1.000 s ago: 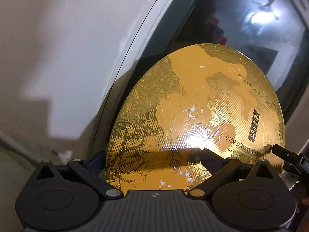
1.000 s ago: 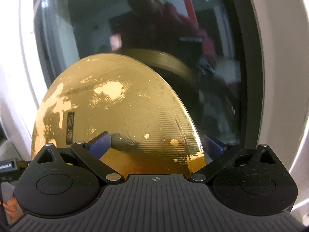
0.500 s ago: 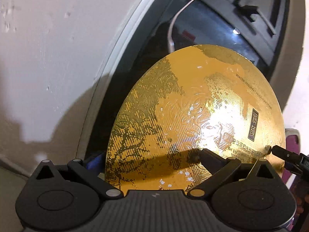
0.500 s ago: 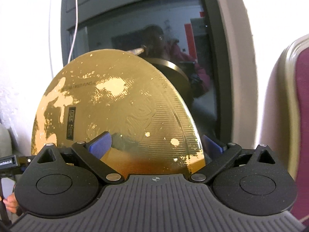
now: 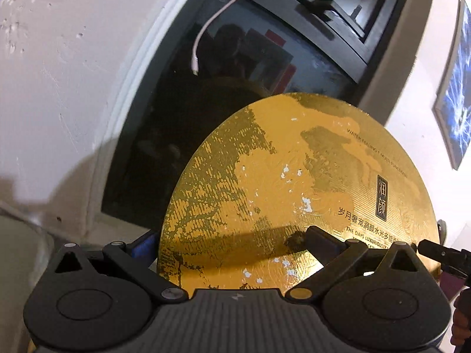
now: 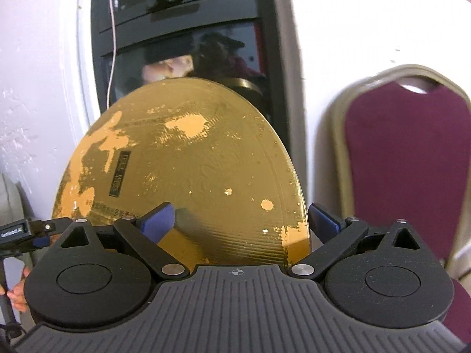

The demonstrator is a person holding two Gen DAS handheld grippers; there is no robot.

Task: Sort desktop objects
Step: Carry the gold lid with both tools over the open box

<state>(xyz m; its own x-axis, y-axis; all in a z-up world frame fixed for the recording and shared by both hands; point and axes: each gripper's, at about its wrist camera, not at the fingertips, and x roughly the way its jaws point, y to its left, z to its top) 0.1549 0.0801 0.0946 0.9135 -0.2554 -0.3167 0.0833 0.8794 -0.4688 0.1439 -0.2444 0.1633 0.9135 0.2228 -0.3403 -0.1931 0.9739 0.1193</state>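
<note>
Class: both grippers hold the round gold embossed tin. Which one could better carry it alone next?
Probably the left gripper: its jaws clamp the round gold embossed tin well inside its face; the right gripper's outer jaw sits only at the rim.

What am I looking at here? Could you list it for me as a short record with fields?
Held object: round gold box, flat, with Chinese and English print
Left gripper: fingers either side of the box edge, clamping it
Right gripper: fingers either side of the opposite edge, clamping it
Orientation: gold face tilted up toward both cameras
Behind: dark window in a white wall, white cable hanging
Beside: maroon chair
</note>
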